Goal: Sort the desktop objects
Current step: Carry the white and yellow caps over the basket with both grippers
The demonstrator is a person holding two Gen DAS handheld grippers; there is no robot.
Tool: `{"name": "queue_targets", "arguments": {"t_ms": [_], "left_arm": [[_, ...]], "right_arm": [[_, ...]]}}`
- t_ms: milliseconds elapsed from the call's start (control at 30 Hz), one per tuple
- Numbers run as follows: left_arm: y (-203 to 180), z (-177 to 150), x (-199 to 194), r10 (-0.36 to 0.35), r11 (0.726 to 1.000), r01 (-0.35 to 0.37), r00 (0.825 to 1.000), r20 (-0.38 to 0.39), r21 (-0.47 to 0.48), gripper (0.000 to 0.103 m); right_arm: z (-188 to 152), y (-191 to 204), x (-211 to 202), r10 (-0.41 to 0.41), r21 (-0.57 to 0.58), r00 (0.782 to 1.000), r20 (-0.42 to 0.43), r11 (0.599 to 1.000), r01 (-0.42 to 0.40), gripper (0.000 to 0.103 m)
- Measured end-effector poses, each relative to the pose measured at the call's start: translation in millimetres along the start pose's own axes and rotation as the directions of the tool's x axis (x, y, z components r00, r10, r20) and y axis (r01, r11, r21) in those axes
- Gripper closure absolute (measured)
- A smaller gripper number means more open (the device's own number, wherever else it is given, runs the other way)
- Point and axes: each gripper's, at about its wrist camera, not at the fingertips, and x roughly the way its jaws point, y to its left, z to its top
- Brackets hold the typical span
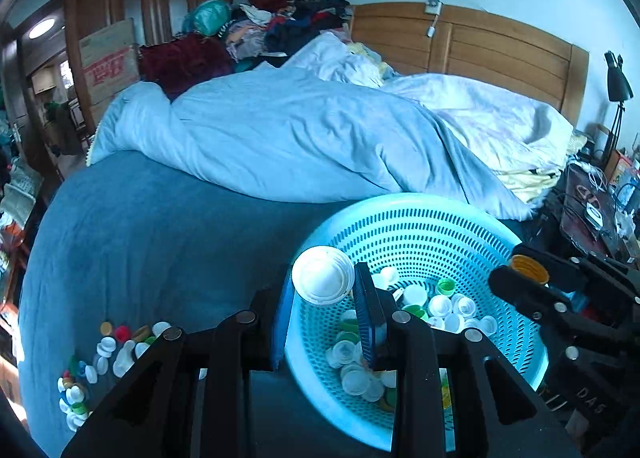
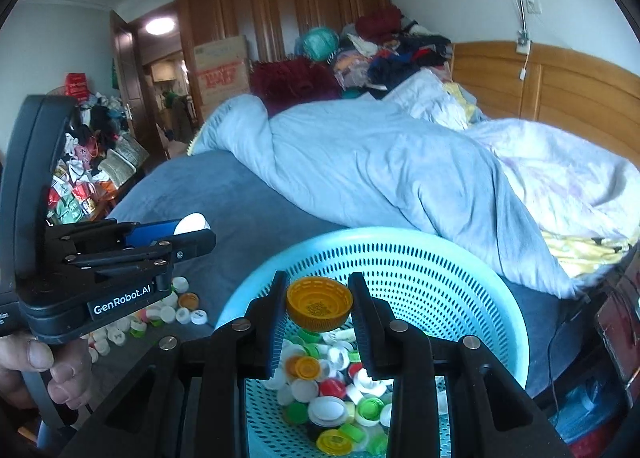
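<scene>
My left gripper is shut on a large white cap and holds it over the near left rim of the light-blue perforated basket. My right gripper is shut on an orange cap, held above the basket, open side facing the camera. The basket holds several white, green, red and yellow caps. In the left wrist view the right gripper shows at the right with the orange cap. In the right wrist view the left gripper shows at the left with the white cap.
The basket sits on a bed with a dark blue blanket. A pile of loose caps lies on the blanket to the left, also seen in the right wrist view. A rumpled light-blue duvet lies behind. A cluttered bedside table stands right.
</scene>
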Motion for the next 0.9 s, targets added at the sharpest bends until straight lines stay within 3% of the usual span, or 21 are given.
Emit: {"name": "queue_targets", "arguments": {"t_ms": [400, 633, 900], "left_arm": [[-28, 9, 35, -0.048, 0.998, 0.051, 0.994, -0.100, 0.027, 0.078], [-38, 3, 64, -0.084, 0.996, 0.089, 0.976, -0.201, 0.013, 0.078], [-46, -4, 82, -0.092, 0.995, 0.099, 0.962, -0.257, 0.013, 0.078]], "right_arm": [[-4, -34, 28, 0.001, 0.046, 0.993, -0.117, 0.999, 0.005, 0.070], [-12, -45, 43, 0.015, 0.079, 0.985, -0.171, 0.997, -0.002, 0.070], [-16, -51, 56, 0.026, 0.098, 0.979, -0.204, 0.995, -0.006, 0.070]]}}
